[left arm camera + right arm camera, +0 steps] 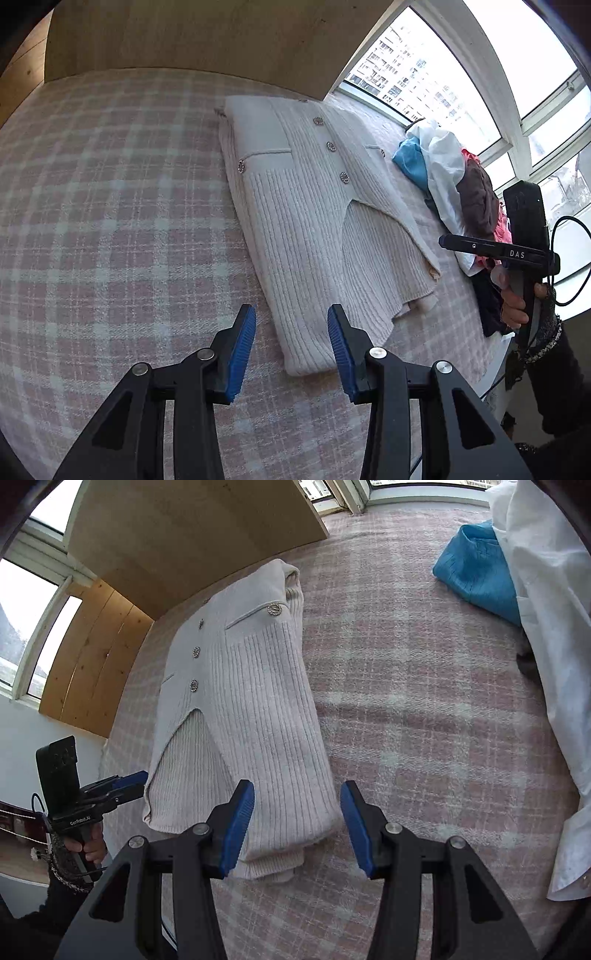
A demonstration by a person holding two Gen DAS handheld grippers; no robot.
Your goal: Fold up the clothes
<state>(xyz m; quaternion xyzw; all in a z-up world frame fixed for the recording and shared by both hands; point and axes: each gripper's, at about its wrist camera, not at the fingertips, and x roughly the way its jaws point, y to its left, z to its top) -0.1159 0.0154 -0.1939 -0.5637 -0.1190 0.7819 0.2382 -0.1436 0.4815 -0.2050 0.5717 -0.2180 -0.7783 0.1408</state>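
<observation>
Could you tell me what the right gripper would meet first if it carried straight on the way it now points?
Most likely the near hem of the folded cardigan: the right gripper is open, pointing down with that hem between its pads. Depth is unclear, so it could land on the checked blanket beside it.

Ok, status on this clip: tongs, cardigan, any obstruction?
Left tongs open, empty. Right tongs open, empty, over hem. Cream cardigan lies folded lengthwise on plaid blanket. Clothes pile off to side, nothing blocking.

Both wrist cameras look steeply down at the bed from close above, near its front edge; both views share the folded cardigan.
</observation>
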